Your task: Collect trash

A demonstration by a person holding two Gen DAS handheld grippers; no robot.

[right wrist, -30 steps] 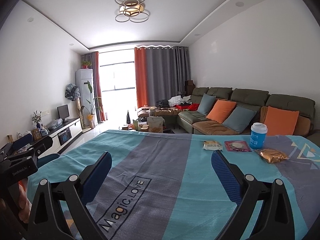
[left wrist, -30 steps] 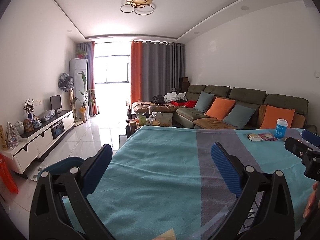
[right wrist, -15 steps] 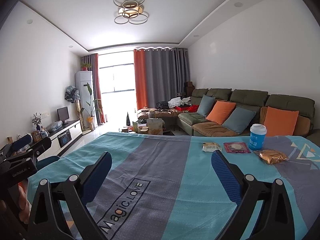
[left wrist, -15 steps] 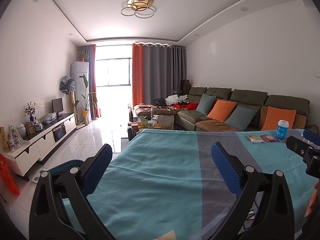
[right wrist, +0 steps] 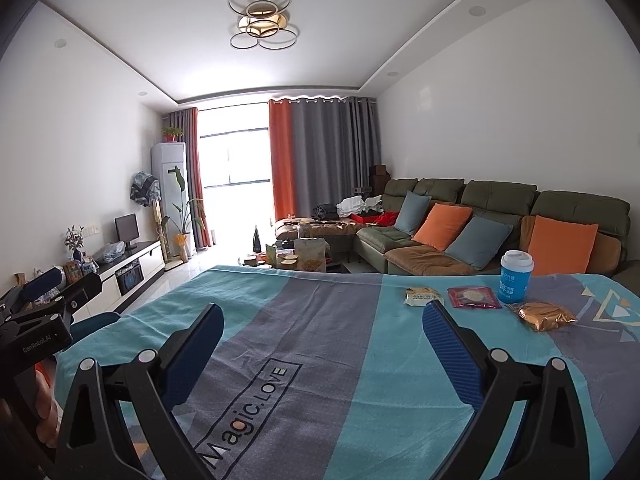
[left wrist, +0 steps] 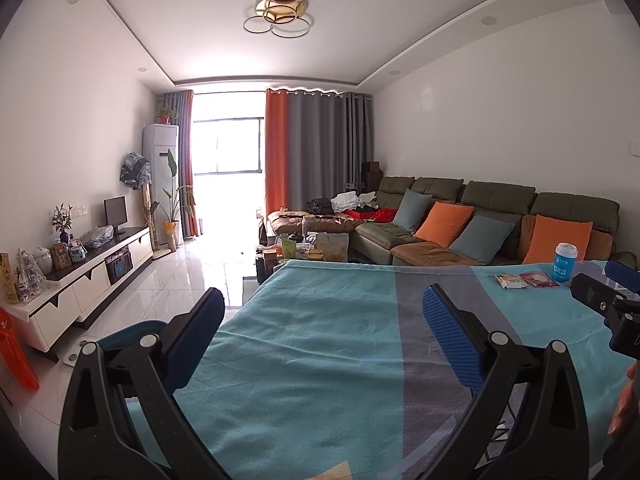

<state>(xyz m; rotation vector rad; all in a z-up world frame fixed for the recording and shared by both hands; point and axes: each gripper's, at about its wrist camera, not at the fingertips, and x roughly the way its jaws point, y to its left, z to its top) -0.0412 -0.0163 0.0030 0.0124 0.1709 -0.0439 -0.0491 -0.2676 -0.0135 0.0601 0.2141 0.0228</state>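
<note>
On the teal and grey cloth-covered table [right wrist: 344,344] lie a yellow-green snack packet [right wrist: 423,295], a red packet [right wrist: 473,297], a crumpled gold wrapper [right wrist: 543,315] and a blue cup with a white lid [right wrist: 516,281], all at the far right. The packets [left wrist: 510,281] and the cup [left wrist: 565,262] also show in the left wrist view. My right gripper [right wrist: 320,344] is open and empty, short of the trash. My left gripper [left wrist: 320,332] is open and empty over the table's left part, far from the trash.
A green sofa with orange and blue cushions [right wrist: 496,232] stands behind the table. A cluttered coffee table [left wrist: 308,248] sits beyond the far edge. A white TV cabinet [left wrist: 84,276] runs along the left wall. A blue chair [left wrist: 132,330] stands at the table's left side.
Both grippers have tilted slightly upward, so the table and trash sit a little lower in each view. Both stay open and empty.
</note>
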